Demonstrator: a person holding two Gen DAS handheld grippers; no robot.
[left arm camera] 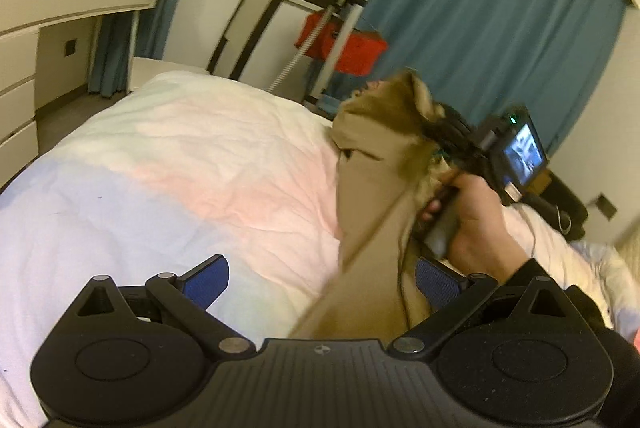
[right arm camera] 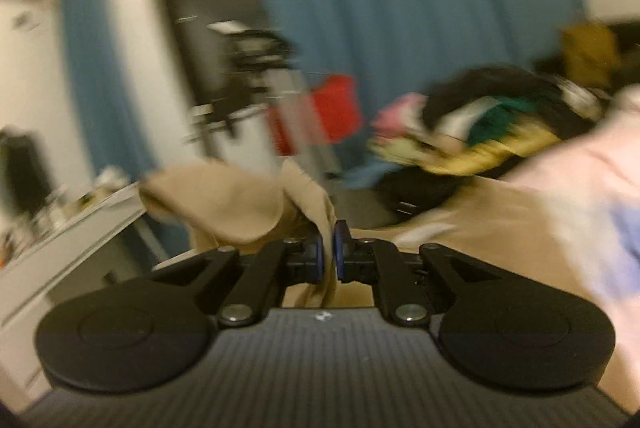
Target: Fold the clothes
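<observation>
Right hand-held gripper [right arm camera: 329,252] — tan garment [right arm camera: 240,204] between its pads

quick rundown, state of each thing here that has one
left gripper: open, blue pads wide apart, nothing clamped
right gripper: shut on the tan garment
tan garment: lifted off the bed, bunched at the right gripper, hanging down
bed: covered with a wrinkled pastel duvet
clothes pile: heaped, unfolded, blurred
blue curtains: drawn shut
</observation>
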